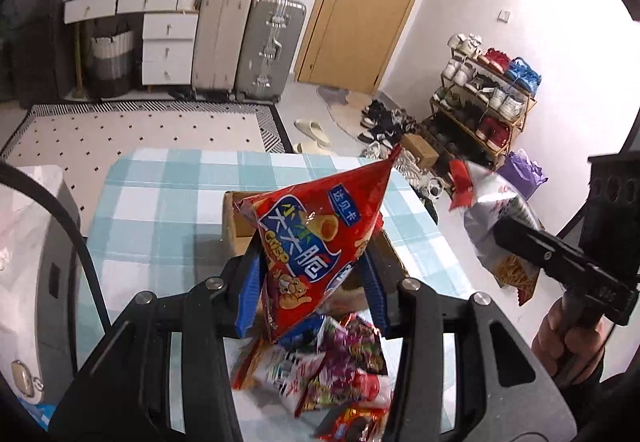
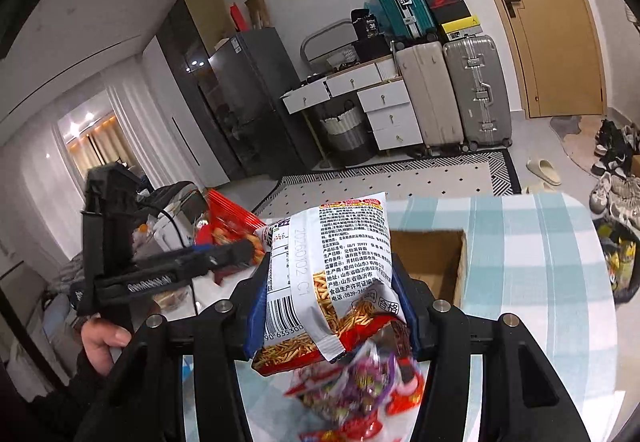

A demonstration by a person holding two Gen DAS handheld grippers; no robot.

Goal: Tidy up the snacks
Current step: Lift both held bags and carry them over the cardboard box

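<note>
My left gripper [image 1: 314, 266] is shut on a red snack bag [image 1: 316, 238] with a blue label, held up above the table. In the right wrist view my right gripper [image 2: 330, 274] is shut on a white and red bag of stick snacks [image 2: 336, 266], also lifted. That same white bag [image 1: 496, 218] shows at the right of the left wrist view, and the red bag [image 2: 228, 222] shows at the left of the right wrist view. A pile of loose snack packs [image 1: 336, 366] [image 2: 360, 390] lies on the table below both grippers. An open cardboard box [image 2: 436, 262] [image 1: 236, 222] sits just beyond.
The table wears a blue and white checked cloth [image 1: 160, 202] [image 2: 540, 262]. A white appliance [image 1: 28, 262] stands at its left edge. A hand [image 1: 568, 334] holds the right gripper's handle. Suitcases [image 1: 248, 42], drawers, a shoe rack [image 1: 484, 102] and a door line the room behind.
</note>
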